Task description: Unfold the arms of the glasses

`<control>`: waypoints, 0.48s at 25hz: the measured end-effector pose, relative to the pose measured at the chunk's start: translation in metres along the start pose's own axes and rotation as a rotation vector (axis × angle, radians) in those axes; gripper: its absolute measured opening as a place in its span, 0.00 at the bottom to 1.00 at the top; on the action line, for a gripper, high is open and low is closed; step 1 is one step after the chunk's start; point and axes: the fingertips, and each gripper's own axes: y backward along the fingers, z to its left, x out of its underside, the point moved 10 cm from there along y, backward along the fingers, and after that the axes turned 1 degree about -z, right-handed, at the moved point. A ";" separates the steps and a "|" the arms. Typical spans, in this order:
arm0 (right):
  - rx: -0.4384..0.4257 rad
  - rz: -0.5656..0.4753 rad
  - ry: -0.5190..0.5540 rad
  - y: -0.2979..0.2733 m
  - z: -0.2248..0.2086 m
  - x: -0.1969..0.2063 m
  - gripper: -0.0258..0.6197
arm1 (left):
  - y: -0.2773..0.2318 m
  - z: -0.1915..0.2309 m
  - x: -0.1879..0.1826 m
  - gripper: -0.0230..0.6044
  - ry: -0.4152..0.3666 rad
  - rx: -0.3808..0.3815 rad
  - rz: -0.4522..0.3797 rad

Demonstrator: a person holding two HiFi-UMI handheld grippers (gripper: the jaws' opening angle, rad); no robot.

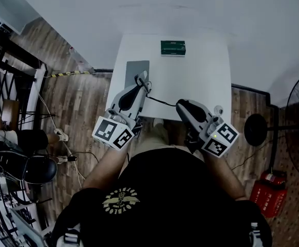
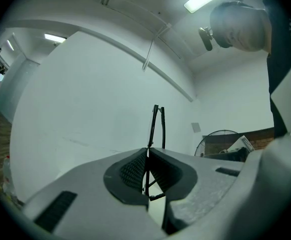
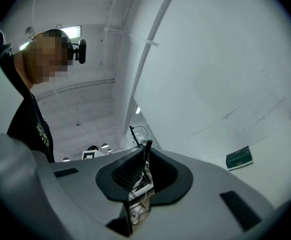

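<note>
Glasses [image 1: 145, 84] sit pinched in our left claw [image 1: 142, 81], whose jaws are nearly together on the thin dark frame, with two slim bars rising past them in the left gripper view [image 2: 155, 126]. Our right claw [image 1: 180, 105] is closed down on the tip of one arm [image 1: 163, 102], which stretches across from the frame. All this hangs over the near edge of the desk [image 1: 201, 81], well apart from the green box [image 1: 172, 48]. We judge this arm largely swung out. The other looks not yet opened, though we cannot be sure.
</note>
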 end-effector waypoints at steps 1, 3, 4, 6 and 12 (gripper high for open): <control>-0.005 -0.004 0.000 -0.001 0.001 0.001 0.09 | 0.001 0.002 -0.002 0.07 0.009 0.001 -0.005; -0.007 -0.010 0.001 0.001 0.002 0.002 0.09 | 0.001 0.003 -0.006 0.07 0.027 0.005 -0.011; -0.005 -0.015 -0.001 0.003 0.001 0.001 0.09 | -0.001 0.002 -0.007 0.07 0.037 0.008 -0.014; 0.002 -0.024 -0.005 0.008 -0.002 -0.001 0.09 | -0.005 0.002 -0.010 0.07 0.059 0.017 -0.021; 0.018 -0.031 -0.011 0.020 0.001 0.003 0.09 | -0.005 0.000 -0.016 0.07 0.102 0.039 -0.038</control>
